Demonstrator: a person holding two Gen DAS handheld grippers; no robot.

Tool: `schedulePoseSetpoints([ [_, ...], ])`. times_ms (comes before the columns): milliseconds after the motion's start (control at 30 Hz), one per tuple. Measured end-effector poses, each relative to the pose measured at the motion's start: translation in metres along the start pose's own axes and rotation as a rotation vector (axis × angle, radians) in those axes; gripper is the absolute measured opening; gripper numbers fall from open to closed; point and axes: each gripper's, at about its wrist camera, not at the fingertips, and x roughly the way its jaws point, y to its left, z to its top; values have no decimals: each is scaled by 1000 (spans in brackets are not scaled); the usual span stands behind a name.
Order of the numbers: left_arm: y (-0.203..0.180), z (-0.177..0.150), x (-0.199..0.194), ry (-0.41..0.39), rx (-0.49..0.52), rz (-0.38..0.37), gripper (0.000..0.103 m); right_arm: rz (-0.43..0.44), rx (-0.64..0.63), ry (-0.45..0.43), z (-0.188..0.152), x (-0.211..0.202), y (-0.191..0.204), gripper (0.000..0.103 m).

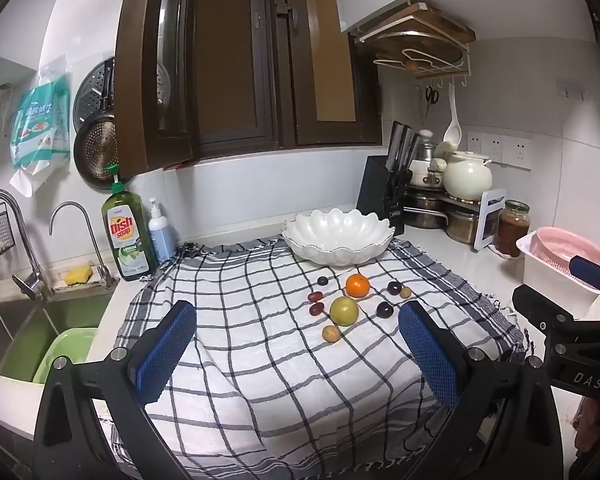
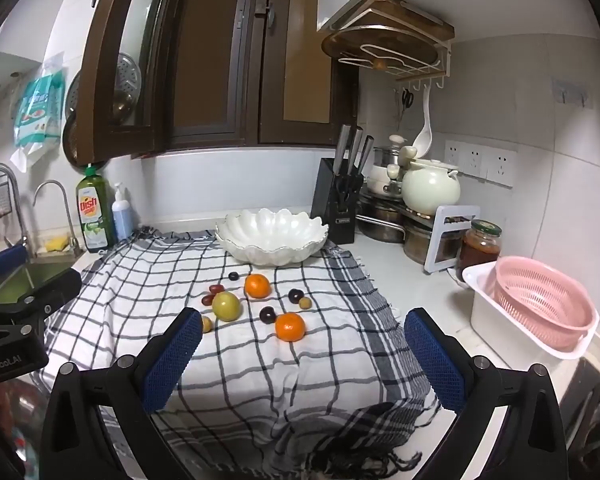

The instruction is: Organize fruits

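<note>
Holding both my claws wide and empty over the checked cloth [image 2: 284, 364], I have my left gripper [image 1: 296, 328] and right gripper [image 2: 302, 334] short of the fruit. The white bowl [image 2: 271, 240] sits at the cloth's far edge. Nearer than the bowl lie two oranges [image 2: 257, 285] [image 2: 290, 326], a green fruit [image 2: 226, 306] and small dark plums [image 2: 267, 314], apart from each other.

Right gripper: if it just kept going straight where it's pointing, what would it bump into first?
Probably the checked cloth, since the open right gripper tilts down at it. Next along is the nearer orange; depth is hard to judge.
</note>
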Motion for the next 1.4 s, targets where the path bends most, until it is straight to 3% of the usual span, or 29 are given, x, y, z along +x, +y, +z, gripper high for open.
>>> schedulePoseSetpoints([
  [1400, 1, 0, 1, 2, 2, 1, 103, 9, -5, 8, 0, 4, 5, 102],
])
